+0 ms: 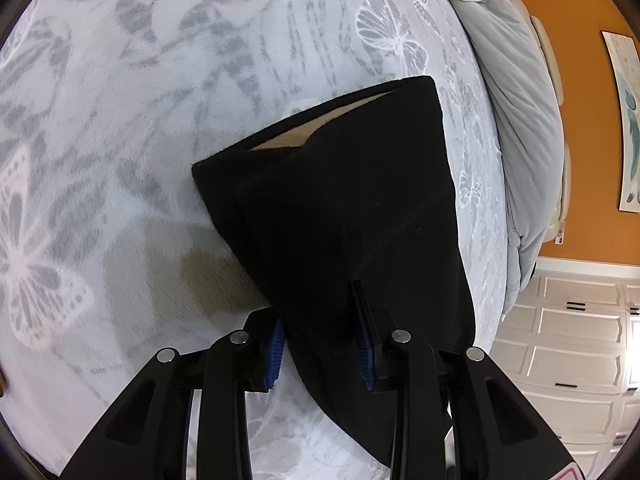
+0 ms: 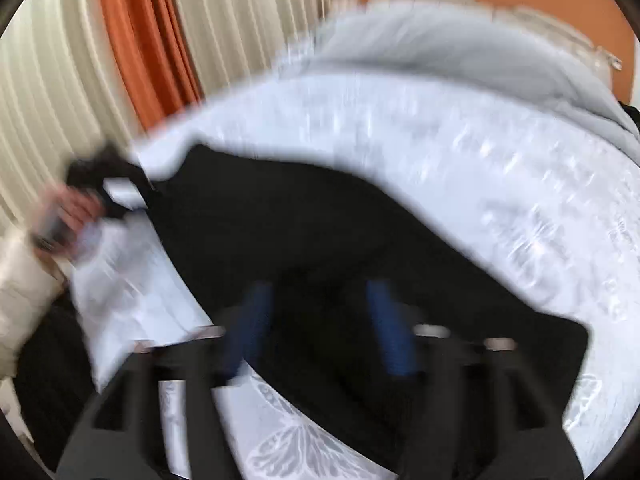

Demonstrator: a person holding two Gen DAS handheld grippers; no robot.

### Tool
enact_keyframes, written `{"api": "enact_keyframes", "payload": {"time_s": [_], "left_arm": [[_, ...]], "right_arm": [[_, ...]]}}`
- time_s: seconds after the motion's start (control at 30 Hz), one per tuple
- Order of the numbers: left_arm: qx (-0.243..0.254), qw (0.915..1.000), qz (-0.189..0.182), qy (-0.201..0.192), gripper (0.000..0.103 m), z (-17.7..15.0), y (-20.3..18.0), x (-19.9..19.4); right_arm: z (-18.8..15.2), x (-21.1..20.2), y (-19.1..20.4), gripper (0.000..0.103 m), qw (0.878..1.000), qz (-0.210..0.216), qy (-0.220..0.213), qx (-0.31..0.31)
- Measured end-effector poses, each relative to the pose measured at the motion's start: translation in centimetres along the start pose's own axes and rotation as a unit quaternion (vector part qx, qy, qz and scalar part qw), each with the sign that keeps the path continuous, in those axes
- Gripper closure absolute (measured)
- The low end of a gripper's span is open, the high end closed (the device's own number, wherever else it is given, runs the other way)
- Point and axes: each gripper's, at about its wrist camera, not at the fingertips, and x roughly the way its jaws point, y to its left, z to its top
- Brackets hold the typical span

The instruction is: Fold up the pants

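left gripper (image 1: 320,344) sat lowest in its view w/ blue pads (image 1: 276,354) either side of a fold of the black pants (image 1: 352,208), apparently clamped on the cloth. pants lay folded on the bed (image 1: 120,120), over a pale grey blanket w/ butterfly print; tan lining showed at the far open end. grey duvet (image 1: 520,140) bunched beyond, against an orange wall (image 1: 580,80) w/ a framed picture (image 1: 626,120); white cabinet doors (image 1: 568,340) at lower right.

right wrist view was badly blurred. right gripper (image 2: 324,328) hung over the pants (image 2: 320,220), jaws apart, blue pads (image 2: 390,332) spread; couldn't tell if any cloth sat between. orange and cream curtains (image 2: 140,40) stood behind the bed (image 2: 480,140).
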Motion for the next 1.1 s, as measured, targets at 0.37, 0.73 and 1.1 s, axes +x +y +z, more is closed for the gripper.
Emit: {"api": "enact_keyframes", "payload": {"time_s": [0.37,0.73,1.1], "left_arm": [[-0.003,0.9996,0.016,-0.023,0.071,-1.0,-0.7,0.1],[-0.015,0.9998,-0.014,0.007,0.071,0.1,0.5,0.1],[-0.003,0.9999,0.006,-0.010,0.071,-0.7,-0.2,0.1]], "right_arm": [[-1.6,9.7,1.8,0.085,0.995,0.000,0.097,-0.038],[-4.9,7.0,4.1,0.087,0.986,-0.014,0.123,-0.115],[-2.9,8.9,3.3,0.079,0.992,0.021,0.116,-0.048]]}}
